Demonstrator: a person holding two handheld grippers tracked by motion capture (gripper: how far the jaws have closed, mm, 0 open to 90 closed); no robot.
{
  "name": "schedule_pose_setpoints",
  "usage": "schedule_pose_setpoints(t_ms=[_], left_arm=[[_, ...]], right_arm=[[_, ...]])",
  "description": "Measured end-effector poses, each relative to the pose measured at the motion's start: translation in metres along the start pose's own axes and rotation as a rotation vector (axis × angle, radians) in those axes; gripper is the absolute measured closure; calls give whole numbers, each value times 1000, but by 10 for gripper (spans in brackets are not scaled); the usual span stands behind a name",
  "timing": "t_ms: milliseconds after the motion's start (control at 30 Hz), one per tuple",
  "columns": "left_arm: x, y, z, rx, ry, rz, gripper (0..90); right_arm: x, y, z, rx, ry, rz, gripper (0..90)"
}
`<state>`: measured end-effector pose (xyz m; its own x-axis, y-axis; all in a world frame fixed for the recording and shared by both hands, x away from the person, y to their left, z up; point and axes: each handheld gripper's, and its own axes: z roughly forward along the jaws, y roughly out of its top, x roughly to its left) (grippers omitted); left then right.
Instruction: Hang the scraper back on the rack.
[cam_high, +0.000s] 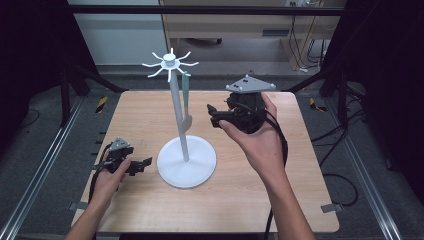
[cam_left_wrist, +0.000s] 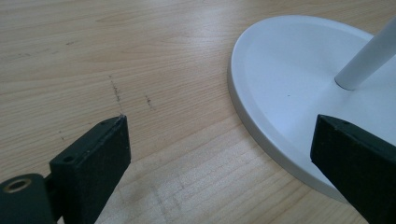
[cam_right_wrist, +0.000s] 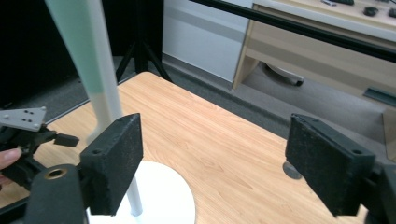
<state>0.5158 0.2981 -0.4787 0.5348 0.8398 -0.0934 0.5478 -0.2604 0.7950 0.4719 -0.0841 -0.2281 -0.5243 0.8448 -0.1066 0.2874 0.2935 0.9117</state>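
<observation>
Two tools work around a tall white stand (cam_high: 186, 150) with a round flat base, at the frame's centre. A pale green spatula (cam_high: 186, 92) hangs from its hooks, so the right tool (cam_high: 212, 114) stands released beside it. The left tool (cam_high: 145, 165), jaws apart, brackets the smooth base rim on the wooden table (cam_high: 280, 200), likely to steady it.

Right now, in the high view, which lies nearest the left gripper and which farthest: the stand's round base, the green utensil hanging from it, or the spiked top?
From the left gripper:
1. Round base, just to its right on the table.
2. Green utensil, hanging beside the pole, higher up.
3. Spiked top, at the pole's upper end.
</observation>
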Motion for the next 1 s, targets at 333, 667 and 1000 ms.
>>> schedule_pose_setpoints(t_ms=[333, 667, 1000], left_arm=[[0, 0, 0, 0, 3, 2, 46], [-1, 0, 0, -1, 6, 6, 44], [-1, 0, 0, -1, 10, 9, 44]], right_arm=[[-10, -11, 1, 17, -38, 30, 116], [-18, -20, -1, 25, -66, 31, 86], [-28, -34, -6, 36, -85, 32, 72]])
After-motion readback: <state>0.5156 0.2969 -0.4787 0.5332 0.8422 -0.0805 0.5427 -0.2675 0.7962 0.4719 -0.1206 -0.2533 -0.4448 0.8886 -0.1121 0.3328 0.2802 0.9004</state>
